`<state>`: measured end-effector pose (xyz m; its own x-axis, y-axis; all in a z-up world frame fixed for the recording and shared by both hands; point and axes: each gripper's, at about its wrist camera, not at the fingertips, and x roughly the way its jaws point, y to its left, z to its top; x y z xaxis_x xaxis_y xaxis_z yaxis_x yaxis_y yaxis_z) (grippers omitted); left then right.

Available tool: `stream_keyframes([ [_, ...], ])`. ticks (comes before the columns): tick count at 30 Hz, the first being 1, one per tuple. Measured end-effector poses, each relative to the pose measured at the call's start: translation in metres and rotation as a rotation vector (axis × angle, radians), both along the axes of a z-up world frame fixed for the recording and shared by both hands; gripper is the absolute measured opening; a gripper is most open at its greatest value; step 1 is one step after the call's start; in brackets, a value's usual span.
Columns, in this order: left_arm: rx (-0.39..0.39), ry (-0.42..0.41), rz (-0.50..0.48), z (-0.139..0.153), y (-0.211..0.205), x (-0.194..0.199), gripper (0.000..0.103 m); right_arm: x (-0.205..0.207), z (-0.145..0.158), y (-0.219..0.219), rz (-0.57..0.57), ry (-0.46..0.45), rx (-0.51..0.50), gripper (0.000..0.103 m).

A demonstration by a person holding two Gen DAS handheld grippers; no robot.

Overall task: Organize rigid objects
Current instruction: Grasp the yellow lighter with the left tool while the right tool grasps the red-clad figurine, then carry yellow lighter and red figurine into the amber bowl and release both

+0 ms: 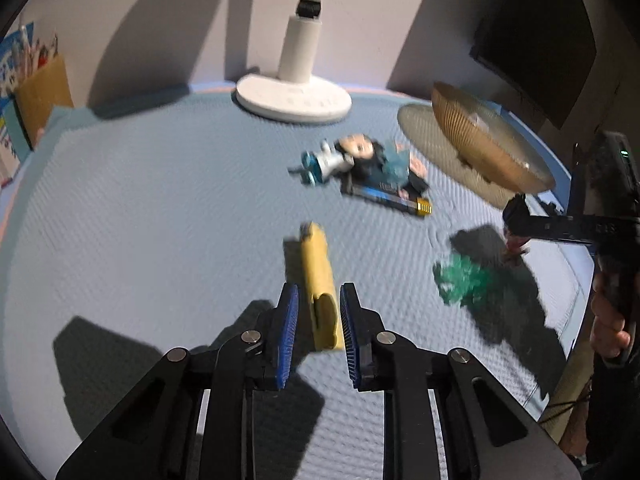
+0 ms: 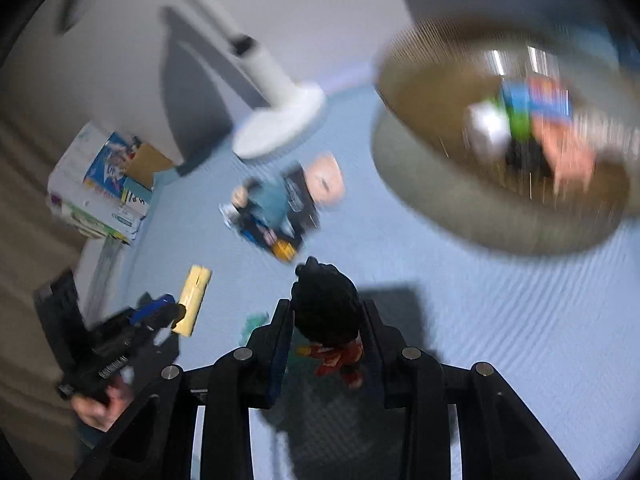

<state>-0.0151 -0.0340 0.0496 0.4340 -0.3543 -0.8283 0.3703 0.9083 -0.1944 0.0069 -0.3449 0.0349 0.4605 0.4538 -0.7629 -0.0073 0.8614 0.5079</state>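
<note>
The amber ribbed bowl point(image 2: 420, 92) at the far right holds a blurred heap of toys point(image 2: 528, 120): blue, green, white and pink pieces. The left gripper point(image 1: 319, 312) is clamped on a yellow block point(image 1: 318, 276), lifted over the blue mat point(image 1: 160, 200). The right gripper point(image 2: 326, 340) pinches a dark-haired figurine point(image 2: 326, 304) in red. A boxed doll point(image 1: 380, 164) lies mid-mat, left of the bowl.
</note>
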Motion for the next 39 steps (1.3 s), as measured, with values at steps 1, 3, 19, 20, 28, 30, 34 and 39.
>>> stream_keyframes([
  [1, 0.006, 0.009, 0.000, -0.003, -0.001, -0.002, 0.020, 0.005, -0.008, -0.008, -0.001, 0.018, 0.061, 0.033],
  [3, 0.032, 0.020, 0.004, -0.008, -0.003, -0.005, 0.023, 0.002, -0.014, -0.023, -0.048, 0.010, 0.135, 0.034],
  [19, 0.189, -0.073, 0.026, -0.014, -0.039, -0.003, 0.043, 0.009, -0.014, 0.027, 0.043, -0.078, -0.257, 0.065],
  [20, 0.194, -0.085, 0.030, -0.014, -0.040, -0.003, 0.033, 0.011, -0.016, 0.029, 0.038, -0.077, -0.282, 0.064],
  [28, 0.095, -0.122, 0.036, 0.006, -0.032, -0.007, 0.021, -0.002, 0.011, 0.036, 0.049, -0.208, -0.303, 0.035],
  [30, 0.042, -0.155, 0.025, 0.027, -0.035, -0.008, 0.021, -0.009, 0.033, 0.021, 0.011, -0.257, -0.269, 0.035],
  [34, -0.017, -0.223, -0.012, 0.063, -0.054, -0.006, 0.021, -0.022, 0.078, -0.017, -0.104, -0.350, -0.289, 0.035],
  [39, -0.125, -0.278, -0.100, 0.115, -0.103, 0.018, 0.021, -0.028, 0.120, -0.074, -0.312, -0.377, -0.413, 0.035],
])
